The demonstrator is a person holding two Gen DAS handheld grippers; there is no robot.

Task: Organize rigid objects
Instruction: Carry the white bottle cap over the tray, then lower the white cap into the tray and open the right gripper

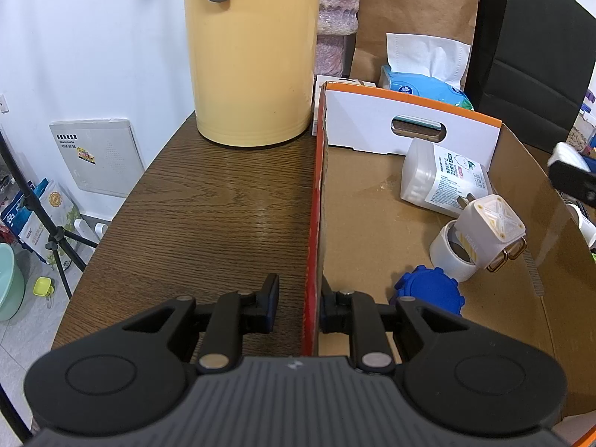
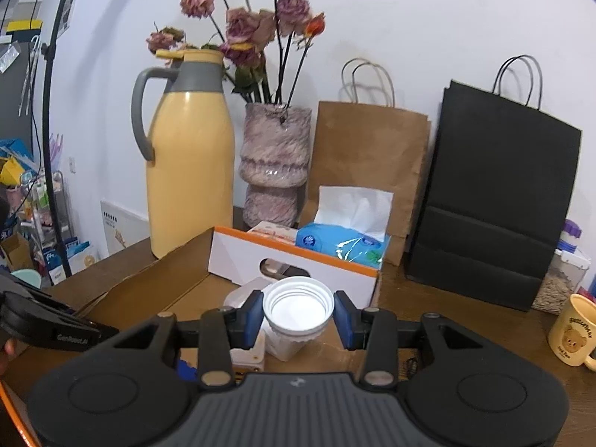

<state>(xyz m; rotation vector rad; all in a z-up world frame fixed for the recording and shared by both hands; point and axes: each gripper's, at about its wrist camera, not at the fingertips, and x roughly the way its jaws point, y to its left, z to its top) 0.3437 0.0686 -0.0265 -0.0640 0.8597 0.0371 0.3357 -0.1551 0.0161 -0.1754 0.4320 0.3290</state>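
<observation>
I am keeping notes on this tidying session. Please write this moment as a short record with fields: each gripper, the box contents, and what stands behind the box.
left gripper: shut on the near red-edged wall of the open cardboard box
right gripper: shut on a white ribbed plastic cup, above the box
in box: white plug adapter, blue round lid, white tape roll, clear labelled container
behind box: yellow thermos jug, blue tissue pack
</observation>
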